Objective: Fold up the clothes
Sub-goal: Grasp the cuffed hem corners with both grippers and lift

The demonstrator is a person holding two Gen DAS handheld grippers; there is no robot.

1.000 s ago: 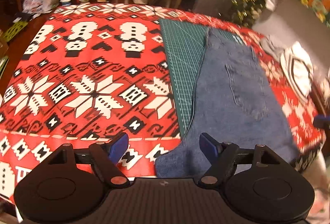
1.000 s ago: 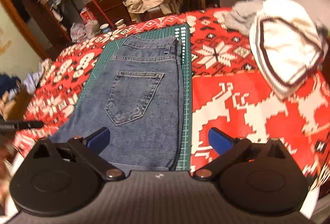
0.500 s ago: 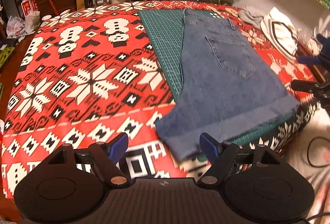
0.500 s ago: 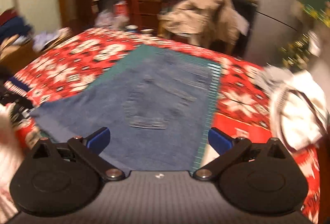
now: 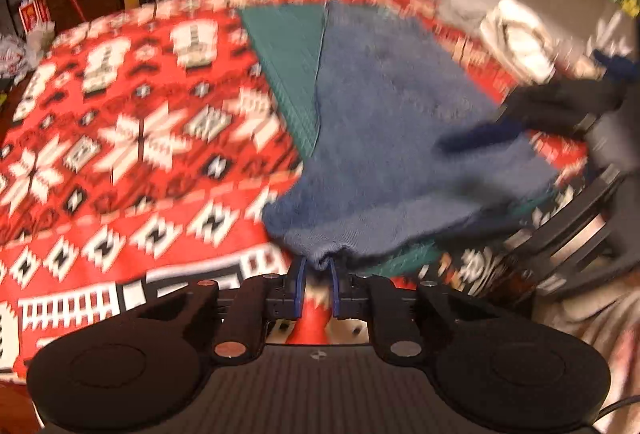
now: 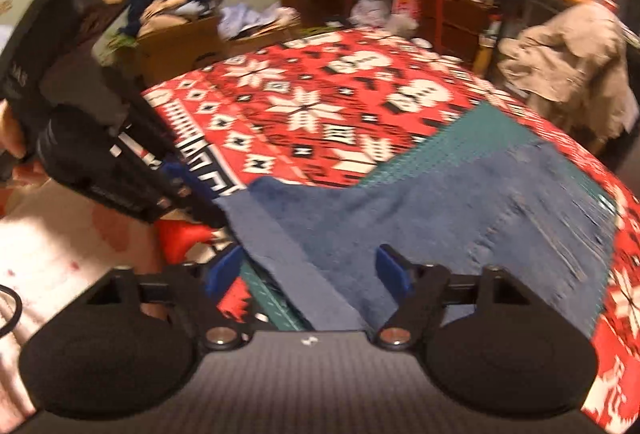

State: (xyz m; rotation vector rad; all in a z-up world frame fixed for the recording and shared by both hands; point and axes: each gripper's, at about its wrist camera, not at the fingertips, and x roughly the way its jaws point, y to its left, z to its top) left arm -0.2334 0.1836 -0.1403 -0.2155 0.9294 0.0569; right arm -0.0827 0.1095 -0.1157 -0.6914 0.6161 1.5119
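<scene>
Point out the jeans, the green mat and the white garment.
jeans (image 5: 392, 122), left wrist view, middle of the blue cloth.
green mat (image 5: 288, 46), left wrist view, bare part beside the jeans.
white garment (image 5: 516, 38), left wrist view, its middle.

The left tongs (image 5: 317, 284) have just closed and pinch the hem corner of the jeans (image 5: 400, 138). The right tongs (image 6: 306, 276) have been closing, pads astride the hem.

No readable text anywhere.
</scene>
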